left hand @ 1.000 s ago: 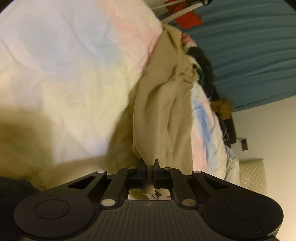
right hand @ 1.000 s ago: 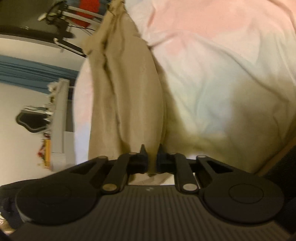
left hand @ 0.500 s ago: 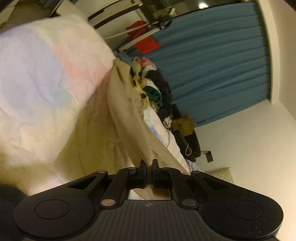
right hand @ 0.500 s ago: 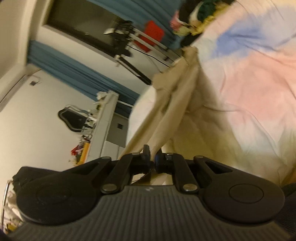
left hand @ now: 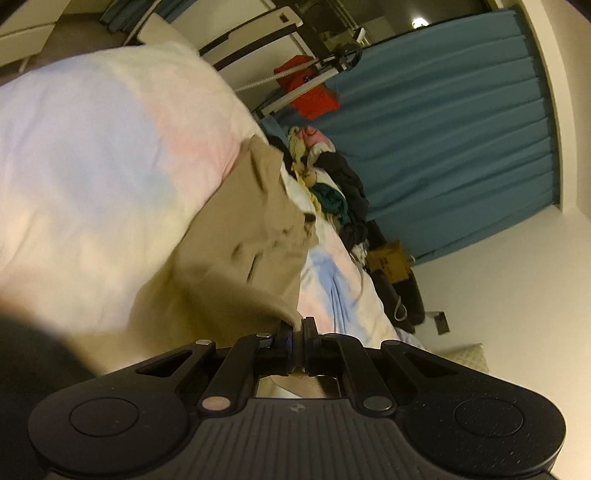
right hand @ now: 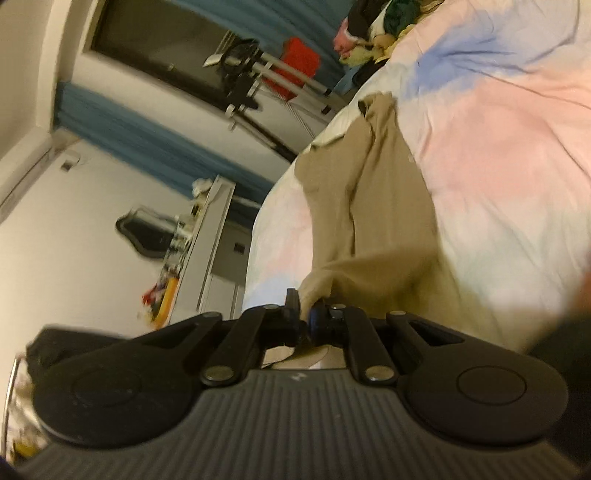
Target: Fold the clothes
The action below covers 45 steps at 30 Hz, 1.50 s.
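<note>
A tan garment lies stretched across a bed with a pastel pink, blue and cream cover. My left gripper is shut on one edge of the tan garment and holds it up off the bed. In the right wrist view the same tan garment runs from the far bed edge toward me. My right gripper is shut on another bunched edge of it. Both views are motion-blurred.
A heap of mixed clothes sits at the far end of the bed, also in the right wrist view. Blue curtains, a metal rack with a red item, and a white shelf unit stand around the bed.
Both grippers have risen and tilted from looking down at the bed to looking across the room. The tan garment has been pulled up and stretched between them.
</note>
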Tool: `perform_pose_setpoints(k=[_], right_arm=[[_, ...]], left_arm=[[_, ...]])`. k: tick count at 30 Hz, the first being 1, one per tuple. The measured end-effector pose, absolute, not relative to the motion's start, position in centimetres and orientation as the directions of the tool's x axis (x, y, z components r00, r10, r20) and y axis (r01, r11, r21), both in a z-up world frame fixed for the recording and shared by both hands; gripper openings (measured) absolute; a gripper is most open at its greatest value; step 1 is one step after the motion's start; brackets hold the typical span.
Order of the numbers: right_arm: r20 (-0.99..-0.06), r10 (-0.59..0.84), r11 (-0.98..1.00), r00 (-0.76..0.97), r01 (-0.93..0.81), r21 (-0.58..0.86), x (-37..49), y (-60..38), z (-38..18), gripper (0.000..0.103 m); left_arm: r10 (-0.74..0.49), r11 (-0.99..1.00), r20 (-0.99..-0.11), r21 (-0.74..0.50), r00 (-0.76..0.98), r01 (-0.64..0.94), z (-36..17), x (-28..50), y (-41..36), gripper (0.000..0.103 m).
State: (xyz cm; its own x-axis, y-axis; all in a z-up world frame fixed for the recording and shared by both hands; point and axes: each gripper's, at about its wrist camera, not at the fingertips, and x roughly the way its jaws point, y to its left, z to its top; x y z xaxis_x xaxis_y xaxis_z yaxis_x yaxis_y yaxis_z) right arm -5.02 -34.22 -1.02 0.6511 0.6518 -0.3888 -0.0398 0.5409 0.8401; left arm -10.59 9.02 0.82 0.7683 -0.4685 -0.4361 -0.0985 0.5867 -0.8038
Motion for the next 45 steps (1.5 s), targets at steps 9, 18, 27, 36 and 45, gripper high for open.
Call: perform_pose_setpoints(k=[9, 18, 27, 36, 45], right_arm=[[-0.455, 0.539, 0.569, 0.709, 0.092, 0.817, 8.6, -31.7, -3.4, 0.009], [-0.462, 0.493, 0.644, 0.737, 0.048, 0.763, 17.4, -30.8, -8.0, 0.009], [-0.542, 0.464, 0.739, 0.701, 0.032, 0.673, 23.9, -29.5, -12.9, 0.009], [-0.533, 0.427, 0.8, 0.731, -0.031, 0.599, 22.0, -28.6, -11.4, 0.018], [-0.418, 0.347, 0.889, 0.839, -0.153, 0.431, 13.8, -27.0, -6.2, 0.086]], left_arm=[[-0.313, 0.755, -0.505, -0.646, 0.804, -0.113, 1.6, 5.4, 6.1, 0.006], [-0.311, 0.801, -0.472, -0.598, 0.825, -0.04, -4.0, 14.5, 5.7, 0.006], [-0.295, 0.856, -0.558, -0.516, 0.776, -0.045, -10.9, 22.0, 5.6, 0.007], [-0.246, 0.927, -0.588, -0.375, 0.771, 0.009, -9.5, 20.2, 4.0, 0.06], [-0.206, 0.966, -0.503, -0.241, 0.839, 0.093, -4.3, 11.2, 2.0, 0.077]])
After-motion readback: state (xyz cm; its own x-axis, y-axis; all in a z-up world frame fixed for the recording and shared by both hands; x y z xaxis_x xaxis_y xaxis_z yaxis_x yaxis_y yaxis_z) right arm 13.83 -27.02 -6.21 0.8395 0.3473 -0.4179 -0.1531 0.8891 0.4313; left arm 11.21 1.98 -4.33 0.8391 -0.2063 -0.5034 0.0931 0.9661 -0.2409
